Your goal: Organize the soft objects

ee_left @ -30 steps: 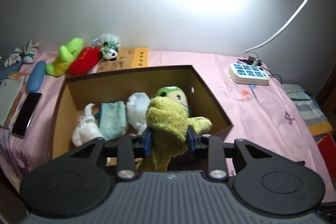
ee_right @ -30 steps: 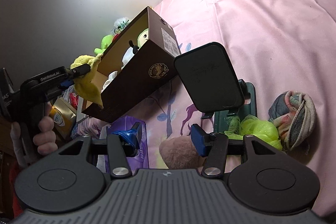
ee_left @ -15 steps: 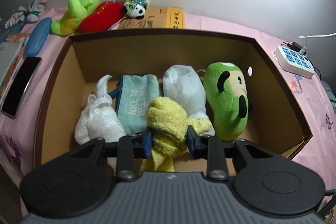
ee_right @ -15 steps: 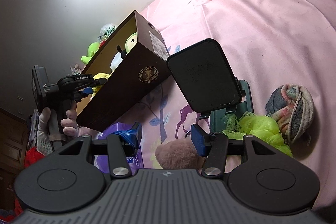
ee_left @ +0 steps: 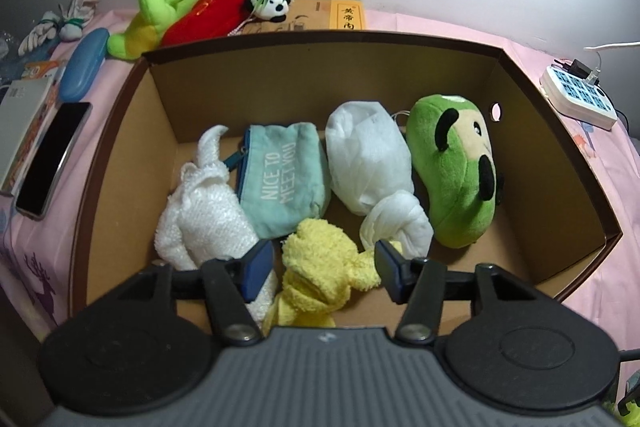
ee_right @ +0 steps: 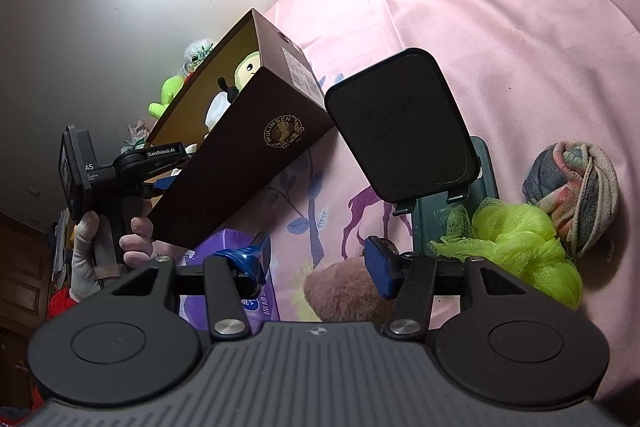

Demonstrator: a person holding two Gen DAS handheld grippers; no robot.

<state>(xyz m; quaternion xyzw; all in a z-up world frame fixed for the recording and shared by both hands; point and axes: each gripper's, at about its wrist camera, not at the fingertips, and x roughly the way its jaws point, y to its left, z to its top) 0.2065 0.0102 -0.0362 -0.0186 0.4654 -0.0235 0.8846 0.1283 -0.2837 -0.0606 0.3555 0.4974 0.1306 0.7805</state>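
Nearest the left wrist camera, the left gripper point(ee_left: 322, 269) reaches down into the cardboard box point(ee_left: 120, 131), and its jaws have just been opening: the blue pads now stand clear on either side of the yellow fluffy cloth point(ee_left: 320, 275), which lies on the box floor by the near wall. Just beyond it, from the left wall to the right, sit a white knitted bundle point(ee_left: 204, 215), a teal pouch point(ee_left: 280, 179), a knotted white bag point(ee_left: 372, 167) and a green plush point(ee_left: 456, 171). Past the far wall of the box, along the back edge of the pink bedspread point(ee_left: 592, 163), lie a lime plush point(ee_left: 160, 11), a red plush point(ee_left: 204, 19) and a small panda toy point(ee_left: 272, 3). From the right wrist camera, the right gripper point(ee_right: 318, 265) hovers with its jaws parted and nothing pressed between them, above a brown plush point(ee_right: 344, 291); a neon mesh sponge point(ee_right: 524, 247) and a rolled striped cloth point(ee_right: 576, 187) lie just beyond to its right.
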